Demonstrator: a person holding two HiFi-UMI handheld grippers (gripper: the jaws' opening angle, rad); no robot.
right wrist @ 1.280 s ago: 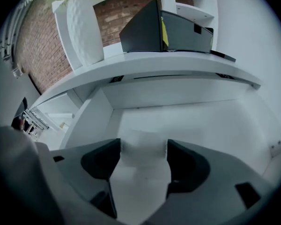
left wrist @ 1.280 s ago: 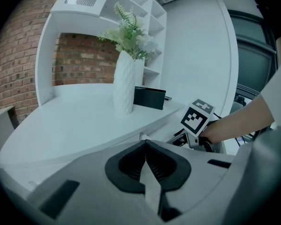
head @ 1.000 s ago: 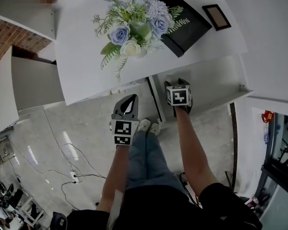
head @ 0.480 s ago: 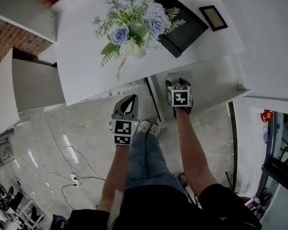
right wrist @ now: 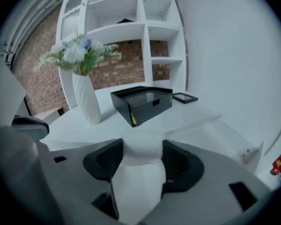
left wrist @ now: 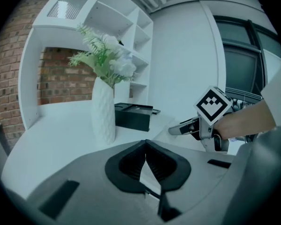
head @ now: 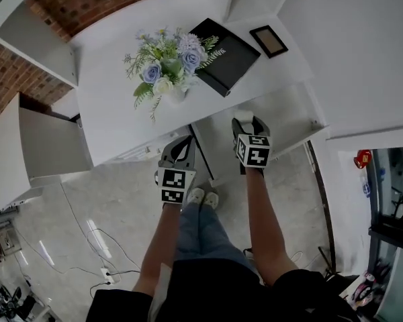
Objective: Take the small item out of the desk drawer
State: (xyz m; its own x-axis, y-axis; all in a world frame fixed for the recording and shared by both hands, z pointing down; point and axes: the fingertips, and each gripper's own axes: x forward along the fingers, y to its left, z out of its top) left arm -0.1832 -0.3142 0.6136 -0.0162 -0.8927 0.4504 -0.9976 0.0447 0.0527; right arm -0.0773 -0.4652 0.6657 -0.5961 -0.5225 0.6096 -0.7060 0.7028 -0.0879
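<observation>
The white desk drawer (head: 317, 122) stands pulled open under the desk top. My right gripper (head: 245, 120) hovers over its left part, shut on a small white item (head: 243, 117). In the right gripper view the white item (right wrist: 140, 146) fills the gap between the dark pads (right wrist: 180, 165) of the right gripper (right wrist: 141, 157). My left gripper (head: 181, 144) hangs just in front of the desk edge, left of the drawer. In the left gripper view, the left gripper (left wrist: 145, 146) is shut with nothing in it, and the right gripper (left wrist: 174, 130) shows at the right.
On the white desk (head: 107, 106) stand a white vase of blue and white flowers (head: 164, 66), a black box (head: 223, 51) and a small picture frame (head: 268, 40). White shelves (right wrist: 131, 13) and a brick wall lie behind. Cables (head: 101, 260) trail on the tiled floor.
The head view has swung, so the desk sits lower and more brick wall shows. Both grippers hold about the same places by the drawer; the right one keeps the white item.
</observation>
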